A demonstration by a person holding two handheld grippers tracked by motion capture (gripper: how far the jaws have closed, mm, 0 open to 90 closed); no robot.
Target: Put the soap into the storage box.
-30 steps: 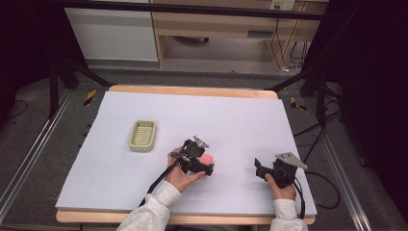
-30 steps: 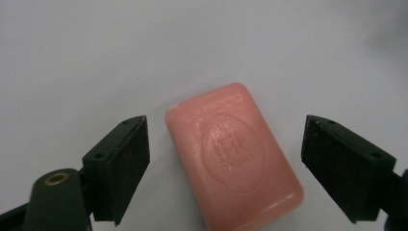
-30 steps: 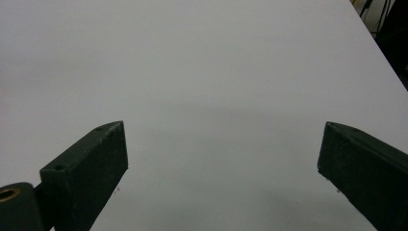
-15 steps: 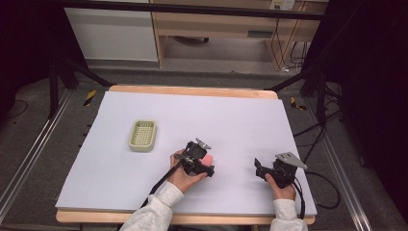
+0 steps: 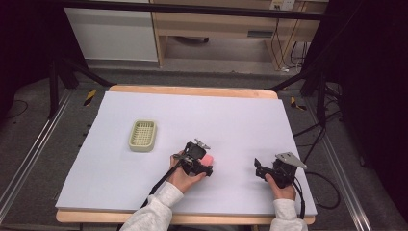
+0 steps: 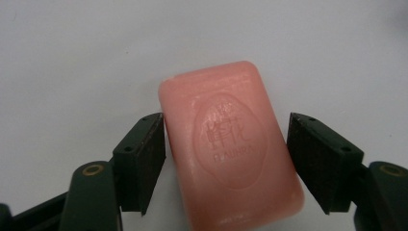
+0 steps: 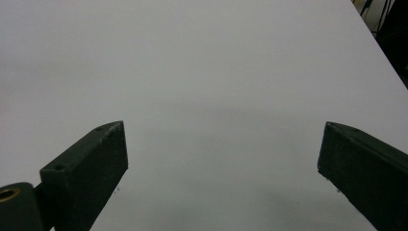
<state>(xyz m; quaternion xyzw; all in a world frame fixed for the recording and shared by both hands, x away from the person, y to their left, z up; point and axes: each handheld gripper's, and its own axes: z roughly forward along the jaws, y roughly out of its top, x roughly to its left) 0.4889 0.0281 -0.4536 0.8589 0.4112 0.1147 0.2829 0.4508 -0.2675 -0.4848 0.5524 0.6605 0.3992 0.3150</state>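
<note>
You see a pink soap bar with an embossed emblem, a pale green slotted soap dish, black grippers, and a white worktop edged in wood.

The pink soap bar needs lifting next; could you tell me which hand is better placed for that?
Left. The left gripper has been closing around the soap bar, one jaw touching its side. The right gripper is open over bare table, off to the side.
</note>
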